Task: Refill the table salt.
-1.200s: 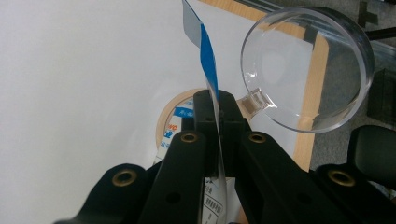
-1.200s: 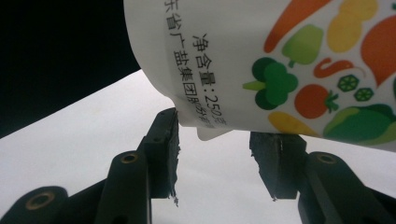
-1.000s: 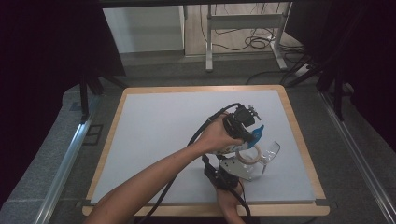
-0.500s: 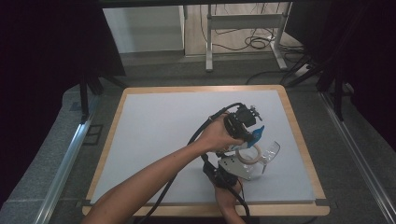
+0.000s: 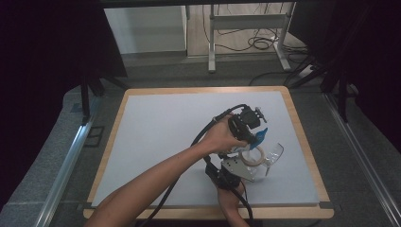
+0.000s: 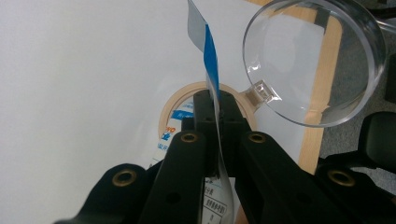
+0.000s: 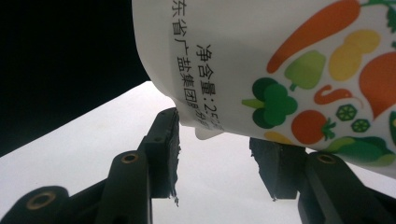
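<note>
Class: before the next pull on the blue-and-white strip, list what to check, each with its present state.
1. Left gripper shut on the strip: ok, the jaws pinch it flat.
2. Right gripper gripping the white tub: ok, one jaw on each side.
3. Clear lid swung off the beige rim: ok.
4. Strip attached at the rim: cannot tell, the jaws hide the join.
</note>
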### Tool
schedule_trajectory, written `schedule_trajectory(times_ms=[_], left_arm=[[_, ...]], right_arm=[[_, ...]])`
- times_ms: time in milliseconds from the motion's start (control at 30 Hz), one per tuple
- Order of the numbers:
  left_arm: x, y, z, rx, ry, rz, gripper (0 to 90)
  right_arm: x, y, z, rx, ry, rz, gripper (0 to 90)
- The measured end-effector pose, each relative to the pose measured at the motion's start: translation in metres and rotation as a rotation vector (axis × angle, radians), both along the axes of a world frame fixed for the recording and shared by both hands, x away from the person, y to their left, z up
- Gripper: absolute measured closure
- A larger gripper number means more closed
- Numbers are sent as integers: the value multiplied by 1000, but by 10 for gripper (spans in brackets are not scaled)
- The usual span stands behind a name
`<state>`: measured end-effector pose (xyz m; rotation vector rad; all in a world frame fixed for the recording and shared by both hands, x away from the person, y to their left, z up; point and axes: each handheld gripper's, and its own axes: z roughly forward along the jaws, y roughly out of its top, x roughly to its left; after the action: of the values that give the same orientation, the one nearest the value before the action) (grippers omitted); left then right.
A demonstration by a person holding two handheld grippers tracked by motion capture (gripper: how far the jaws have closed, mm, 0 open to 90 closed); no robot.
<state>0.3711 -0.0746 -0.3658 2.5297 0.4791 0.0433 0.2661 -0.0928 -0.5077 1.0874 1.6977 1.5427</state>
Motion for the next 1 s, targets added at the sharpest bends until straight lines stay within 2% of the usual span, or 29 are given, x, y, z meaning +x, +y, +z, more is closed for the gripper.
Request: schedule_trajectory(times_ms=[433,667,867,1000], left_arm=[[-2,-1,-1,-17,0,7,900],[-3,-3,0,-3,2,4,900],[-4,-5,5,1,3,4,900],[-4,-6,4,10,2,1,900]], right_arm=[[-1,-1,-1,-12,-3,-5,535],[-2,-1,1,0,-6,-10,536],[-4,-2,4,-7,-29,-16,539],[-4,-1,3,-1,-24,-18,540]])
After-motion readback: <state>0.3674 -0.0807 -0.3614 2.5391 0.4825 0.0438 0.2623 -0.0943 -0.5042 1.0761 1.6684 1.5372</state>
